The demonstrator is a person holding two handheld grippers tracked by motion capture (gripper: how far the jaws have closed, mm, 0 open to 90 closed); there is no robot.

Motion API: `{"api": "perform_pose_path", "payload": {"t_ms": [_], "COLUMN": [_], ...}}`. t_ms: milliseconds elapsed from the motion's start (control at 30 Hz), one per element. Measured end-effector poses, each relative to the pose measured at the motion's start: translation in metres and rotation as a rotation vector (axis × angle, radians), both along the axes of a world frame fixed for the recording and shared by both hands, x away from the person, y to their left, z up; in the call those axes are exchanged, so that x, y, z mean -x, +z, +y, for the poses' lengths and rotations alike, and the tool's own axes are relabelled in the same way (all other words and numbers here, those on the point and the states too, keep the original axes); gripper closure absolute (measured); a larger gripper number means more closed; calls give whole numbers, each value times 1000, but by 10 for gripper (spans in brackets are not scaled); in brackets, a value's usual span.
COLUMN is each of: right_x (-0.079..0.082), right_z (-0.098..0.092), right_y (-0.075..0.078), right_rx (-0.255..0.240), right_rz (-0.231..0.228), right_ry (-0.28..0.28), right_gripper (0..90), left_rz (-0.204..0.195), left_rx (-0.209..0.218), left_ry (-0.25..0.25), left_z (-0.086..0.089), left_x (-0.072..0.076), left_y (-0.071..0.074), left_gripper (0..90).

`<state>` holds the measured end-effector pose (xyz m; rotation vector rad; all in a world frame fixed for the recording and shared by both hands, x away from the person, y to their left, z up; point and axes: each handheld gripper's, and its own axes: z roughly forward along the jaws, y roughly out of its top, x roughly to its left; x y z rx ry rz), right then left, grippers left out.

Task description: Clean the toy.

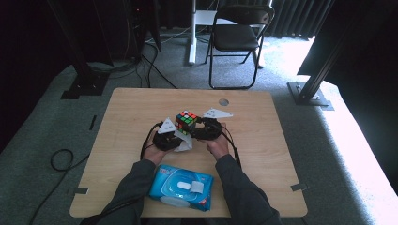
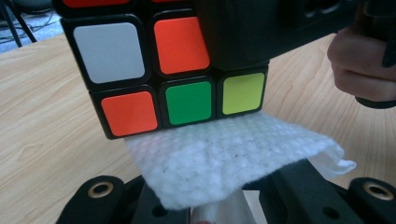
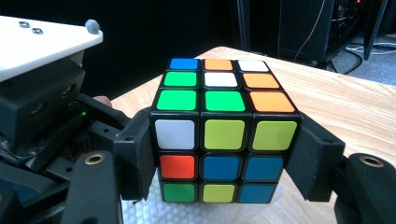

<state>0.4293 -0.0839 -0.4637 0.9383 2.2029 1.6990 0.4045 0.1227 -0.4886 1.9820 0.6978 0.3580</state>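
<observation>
bench [image 1: 263,154]: light wood top — carries everything. The work sits near its middle; the blue wipe pack [image 1: 181,187] lies at the near edge, between the person's forearms.

risk, cube slip: biggest one, as I judge it. Right gripper [image 3: 224,154] clamps the cube [image 3: 224,135] by two opposite side faces only. Rubbing pressure from below or the side could twist it in the fingers or push it out onto the bench.

risk, layer turn: a sideways wipe stroke could rotate one layer of the cube against the others — the grip then shifts and the cube tilts.

risk, wipe loss: the wipe [image 2: 224,163] is pinched at one end only. If it drags on a sticker edge it could pull free, or fold over so bare fingers rub the cube.

risk, collision: both grippers work close together, so a wide stroke could knock one against the other.

cube, place: raised off the bench near its centre, between the two grippers, with the wipe touching its lower edge.

cube, look: three-by-three puzzle, black body, scrambled — top shows blue, orange, white and green; the face toward the right gripper shows white, yellow-green, red, blue and green. Stickers look glossy and intact. No visible dirt that I can make out.

wipe, look: white, textured, limp — spread flat just under the cube's bottom row.

right fingers: closed on the cube, pads flat on its sides.

left gripper [image 2: 219,205]: fingers pinched on the wipe, its free end fanned toward the cube.
</observation>
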Motion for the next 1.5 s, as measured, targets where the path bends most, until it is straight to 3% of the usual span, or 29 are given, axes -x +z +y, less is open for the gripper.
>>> {"api": "perform_pose_path", "payload": {"t_ms": [333, 633, 867, 1200, 1333, 1500], "right_x": [0, 2, 3, 1, 1, 0], "right_z": [-7, -4, 1, -5, -8, -11], "right_y": [-4, -5, -7, -8, -11, -15], "right_rx": [8, 15, 17, 46, 75, 75], "right_rz": [9, 10, 11, 3, -2, 13], "right_ry": [-17, 2, 14, -8, -24, -39], "right_gripper": [342, 342, 342, 341, 342, 341], "left_rz": [-4, 17, 20, 20, 7, -4], "left_rx": [10, 35, 22, 24, 42, 41], "left_ry": [39, 120, 149, 157, 167, 176], "left_z": [11, 27, 32, 35, 38, 42], "left_x": [-1, -6, -6, -5, -5, -5], "left_y": [-2, -7, -7, -7, -2, 3], "left_gripper": [782, 776, 786, 792, 793, 794]}}
